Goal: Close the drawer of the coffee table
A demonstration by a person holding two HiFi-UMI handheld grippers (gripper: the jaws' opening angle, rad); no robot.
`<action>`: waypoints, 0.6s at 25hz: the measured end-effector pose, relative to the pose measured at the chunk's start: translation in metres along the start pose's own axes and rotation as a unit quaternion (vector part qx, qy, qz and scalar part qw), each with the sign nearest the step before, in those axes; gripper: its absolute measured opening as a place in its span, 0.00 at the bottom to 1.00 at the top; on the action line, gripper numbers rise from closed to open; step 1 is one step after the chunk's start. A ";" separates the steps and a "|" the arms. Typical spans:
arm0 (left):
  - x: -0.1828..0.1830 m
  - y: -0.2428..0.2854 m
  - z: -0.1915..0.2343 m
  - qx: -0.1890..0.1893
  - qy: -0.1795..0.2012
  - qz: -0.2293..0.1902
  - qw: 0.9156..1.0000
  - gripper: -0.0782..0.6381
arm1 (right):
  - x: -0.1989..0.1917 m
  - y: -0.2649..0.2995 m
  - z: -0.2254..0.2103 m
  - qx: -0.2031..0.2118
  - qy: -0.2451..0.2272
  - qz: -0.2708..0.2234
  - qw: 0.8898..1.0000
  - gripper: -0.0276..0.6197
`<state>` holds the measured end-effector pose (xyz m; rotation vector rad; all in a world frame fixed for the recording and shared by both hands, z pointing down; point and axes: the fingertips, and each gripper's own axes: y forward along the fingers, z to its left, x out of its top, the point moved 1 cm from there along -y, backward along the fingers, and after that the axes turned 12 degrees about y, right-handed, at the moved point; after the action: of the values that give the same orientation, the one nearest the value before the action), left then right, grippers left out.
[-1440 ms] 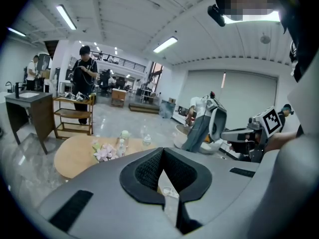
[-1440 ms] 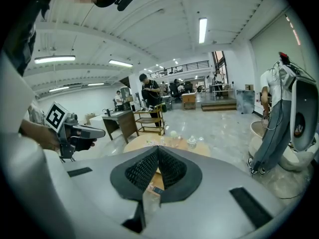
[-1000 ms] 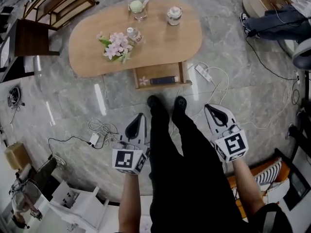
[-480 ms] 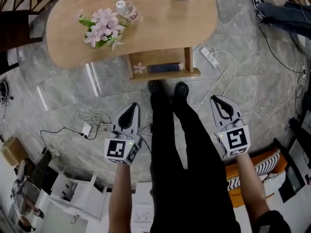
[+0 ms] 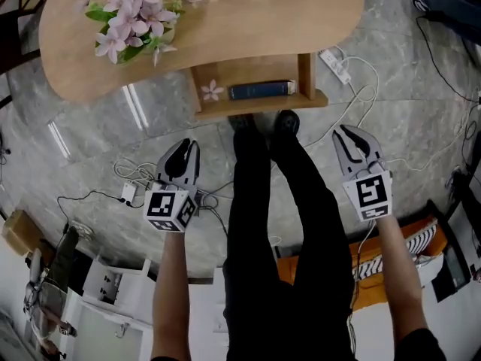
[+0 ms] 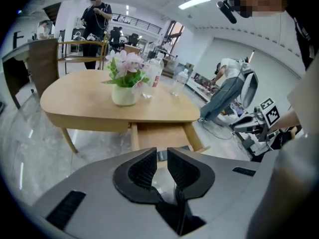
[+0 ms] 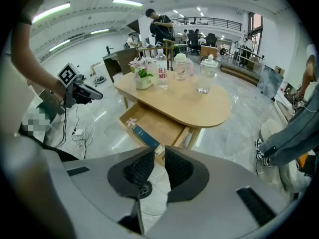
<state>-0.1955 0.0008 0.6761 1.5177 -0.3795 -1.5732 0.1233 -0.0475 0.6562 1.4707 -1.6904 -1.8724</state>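
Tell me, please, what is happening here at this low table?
A person stands before a wooden coffee table, a gripper in each hand. Its drawer is pulled out, with a dark blue book and a small pink flower inside. The left gripper and the right gripper hang beside the person's legs, short of the drawer. Their jaws are just opening, nothing between them.

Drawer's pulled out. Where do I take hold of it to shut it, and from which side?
The front panel of the drawer, at its middle, from the person's side of the coffee table. The drawer juts toward the feet with that flat panel facing out, so a push there would likely slide it in.
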 end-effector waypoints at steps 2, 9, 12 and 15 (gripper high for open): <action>-0.015 0.006 0.008 0.002 0.005 0.015 1.000 0.23 | -0.013 0.012 -0.003 -0.003 -0.023 0.018 1.000 0.15; -0.075 0.041 0.033 0.004 0.063 0.086 0.994 0.35 | -0.052 0.058 -0.027 -0.018 -0.080 0.070 0.994 0.27; -0.100 0.063 0.039 -0.003 0.111 0.114 0.987 0.41 | -0.071 0.076 -0.041 -0.027 -0.111 0.093 0.989 0.29; -0.110 0.085 0.042 -0.012 0.136 0.119 0.983 0.46 | -0.089 0.093 -0.056 -0.036 -0.142 0.111 0.983 0.31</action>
<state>-0.2180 0.0221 0.8179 1.5807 -0.3694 -1.1630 0.1674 -0.0477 0.7892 0.9779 -1.7993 -2.0688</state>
